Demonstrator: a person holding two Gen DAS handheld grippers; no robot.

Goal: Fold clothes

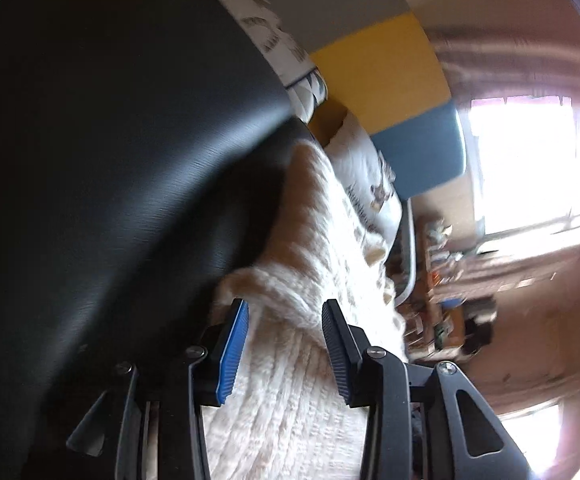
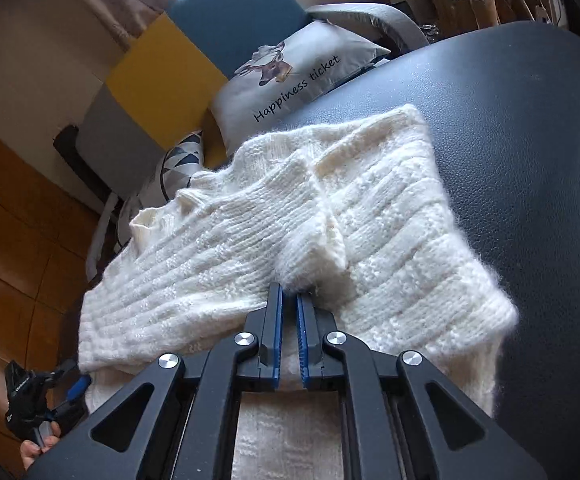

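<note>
Folding a white knitted sweater [image 2: 250, 240] on a black tabletop [image 2: 529, 140]

Right gripper [image 2: 288, 300] nearly closed, apparently pinching a sleeve fold; left gripper [image 1: 286, 312] spread wide over knit.

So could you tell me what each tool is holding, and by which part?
The right tool pinches the fluffy white knitted sweater by a folded sleeve's cuff. The left tool is open, holding nothing.

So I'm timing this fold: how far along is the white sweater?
Done: the white knit sweater lies on the black leather surface with a sleeve already folded across its front. In hand: the right tongs are shut, pinching that sleeve's cuff; the left tongs are open at the sweater's edge. Left: the body fold, since the hem still lies flat.
</note>
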